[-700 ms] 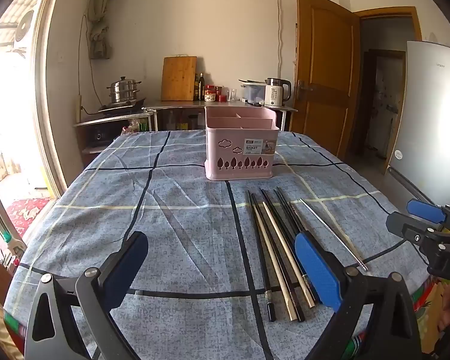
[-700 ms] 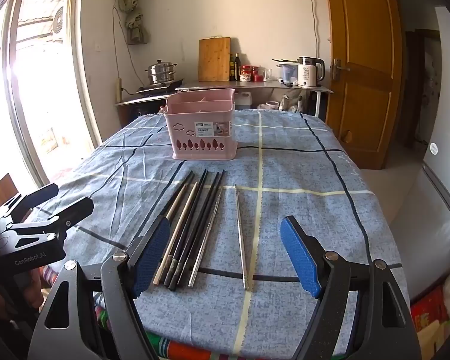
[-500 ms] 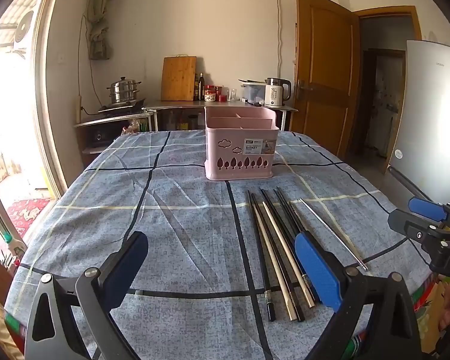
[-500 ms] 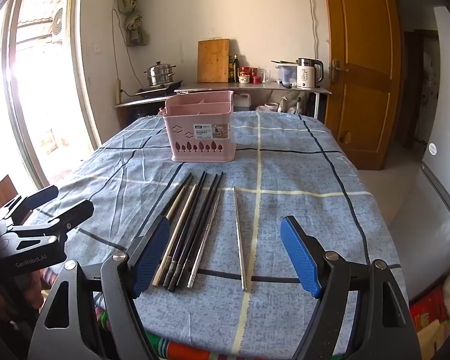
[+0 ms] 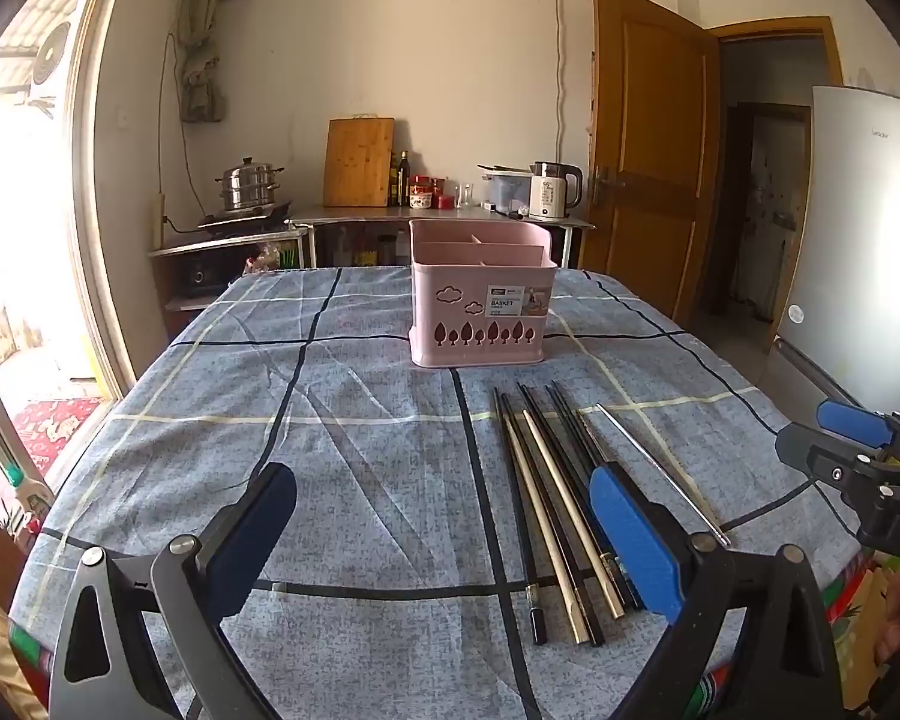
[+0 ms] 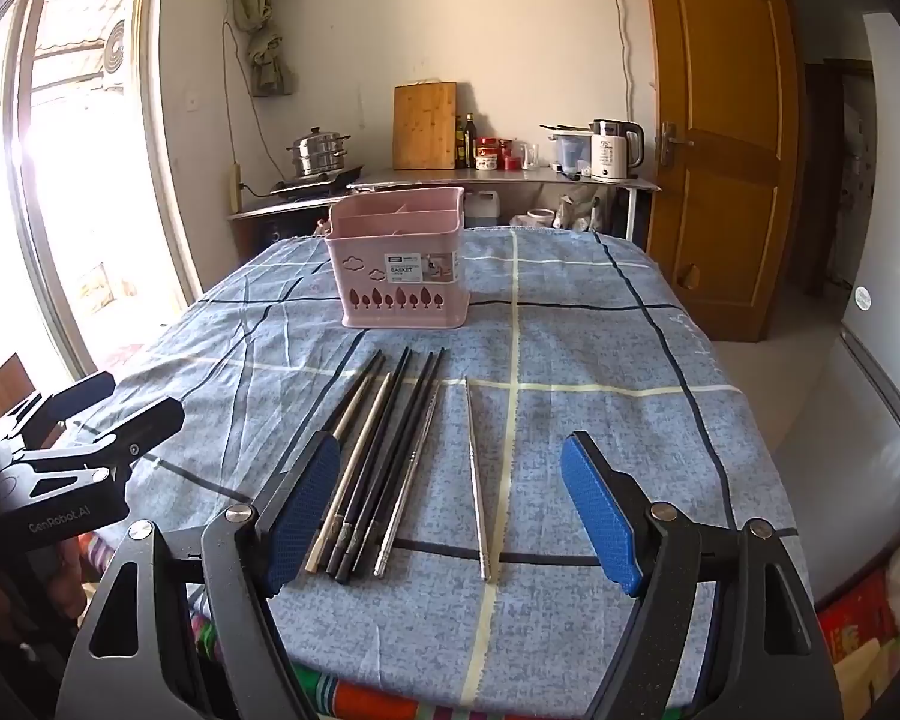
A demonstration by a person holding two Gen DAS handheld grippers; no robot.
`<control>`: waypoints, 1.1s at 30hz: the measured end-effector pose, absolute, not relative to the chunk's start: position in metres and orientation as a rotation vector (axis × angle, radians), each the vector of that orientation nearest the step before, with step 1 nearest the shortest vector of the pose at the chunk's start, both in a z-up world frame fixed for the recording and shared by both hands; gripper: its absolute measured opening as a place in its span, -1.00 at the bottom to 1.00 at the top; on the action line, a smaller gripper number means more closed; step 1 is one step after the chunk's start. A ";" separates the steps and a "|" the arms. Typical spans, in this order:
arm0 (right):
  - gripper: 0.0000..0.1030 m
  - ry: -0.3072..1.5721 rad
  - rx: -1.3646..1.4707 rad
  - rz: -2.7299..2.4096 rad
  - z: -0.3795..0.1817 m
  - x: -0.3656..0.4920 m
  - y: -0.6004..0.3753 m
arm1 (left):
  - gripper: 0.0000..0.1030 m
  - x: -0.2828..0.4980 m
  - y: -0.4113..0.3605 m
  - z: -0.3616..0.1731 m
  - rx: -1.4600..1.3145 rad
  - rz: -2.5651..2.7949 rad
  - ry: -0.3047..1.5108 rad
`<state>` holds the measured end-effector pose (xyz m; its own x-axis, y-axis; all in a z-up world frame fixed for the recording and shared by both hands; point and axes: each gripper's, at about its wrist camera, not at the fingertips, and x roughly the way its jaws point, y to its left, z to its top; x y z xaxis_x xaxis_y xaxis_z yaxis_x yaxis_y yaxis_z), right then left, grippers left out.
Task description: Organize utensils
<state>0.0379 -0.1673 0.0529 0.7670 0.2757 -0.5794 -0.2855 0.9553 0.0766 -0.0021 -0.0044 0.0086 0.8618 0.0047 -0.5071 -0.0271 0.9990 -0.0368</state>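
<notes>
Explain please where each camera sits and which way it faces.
Left wrist: on the left gripper, looking down across the table to the pink basket; right gripper shows at right.
Right wrist: on the right gripper, above the chopsticks; left gripper shows at left.
Shared: basket, chopsticks, table.

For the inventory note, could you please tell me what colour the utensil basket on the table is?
Pink, with tree-shaped cutouts along its base: the utensil basket shows best in the left wrist view.
</notes>
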 end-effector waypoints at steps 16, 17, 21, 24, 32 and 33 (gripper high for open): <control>0.49 0.631 -0.014 0.307 0.053 0.037 -0.167 | 0.92 -0.004 -0.006 0.009 -0.049 0.011 0.534; 0.49 0.634 -0.013 0.307 0.052 0.037 -0.167 | 0.92 -0.004 -0.006 0.008 -0.050 0.010 0.535; 0.49 0.639 -0.010 0.307 0.051 0.038 -0.168 | 0.92 -0.005 -0.007 0.007 -0.050 0.008 0.536; 0.49 0.638 -0.010 0.307 0.051 0.038 -0.168 | 0.92 -0.006 -0.007 0.007 -0.053 0.005 0.536; 0.49 0.640 -0.008 0.307 0.050 0.037 -0.168 | 0.92 -0.006 -0.007 0.007 -0.054 0.004 0.536; 0.49 0.640 -0.009 0.308 0.050 0.037 -0.168 | 0.92 -0.006 -0.008 0.007 -0.053 0.004 0.536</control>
<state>0.0375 -0.1676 0.0502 0.7584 0.2798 -0.5886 -0.2853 0.9545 0.0862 -0.0060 -0.0076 0.0073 0.8599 -0.0102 -0.5104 -0.0177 0.9986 -0.0498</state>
